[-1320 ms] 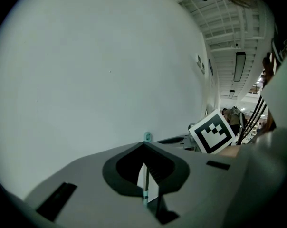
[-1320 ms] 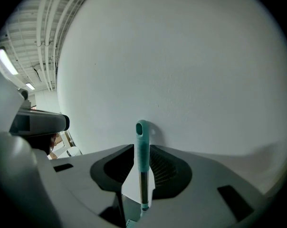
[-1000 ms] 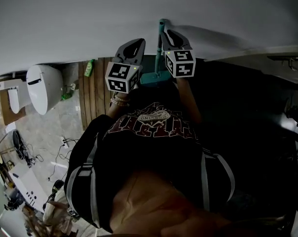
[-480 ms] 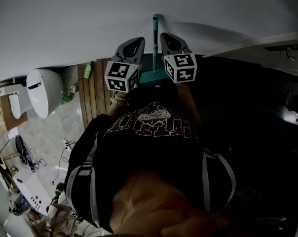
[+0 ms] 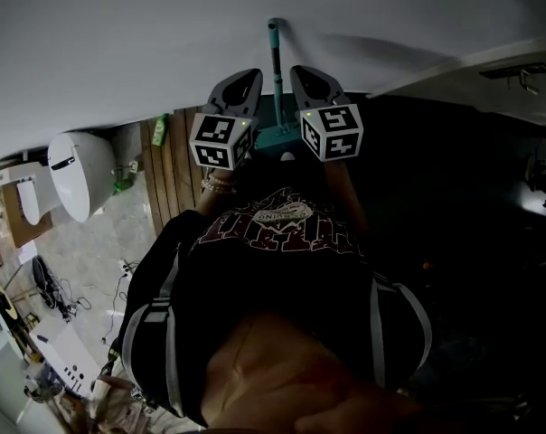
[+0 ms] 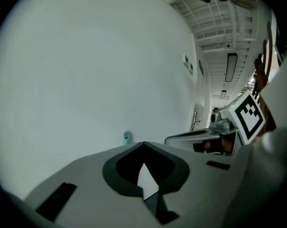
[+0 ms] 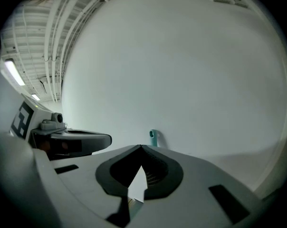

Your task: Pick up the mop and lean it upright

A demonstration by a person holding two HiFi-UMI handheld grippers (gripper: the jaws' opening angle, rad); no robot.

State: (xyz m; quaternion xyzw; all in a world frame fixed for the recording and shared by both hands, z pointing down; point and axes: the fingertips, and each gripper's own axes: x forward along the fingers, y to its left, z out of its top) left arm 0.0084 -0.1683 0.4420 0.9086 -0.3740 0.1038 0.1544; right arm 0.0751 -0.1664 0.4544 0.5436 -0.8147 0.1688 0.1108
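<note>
Mop [image 5: 275,61] stands against the white wall [image 5: 119,43], its long axis upright, head at the wall's foot and handle tip up the wall. Left gripper [image 5: 251,78] and right gripper [image 5: 302,70] point at the wall on either side of the handle, about equally near. Each has its jaws pressed together on nothing. The leaning looks done, so the coming move is likely straight back from the wall.

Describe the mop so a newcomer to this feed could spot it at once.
Start at the white wall across the top of the head view. Against it, between the left tool and the right tool, stands the mop: a thin pole on a flat base. It is the only teal thing there; both tools are grey.
</note>
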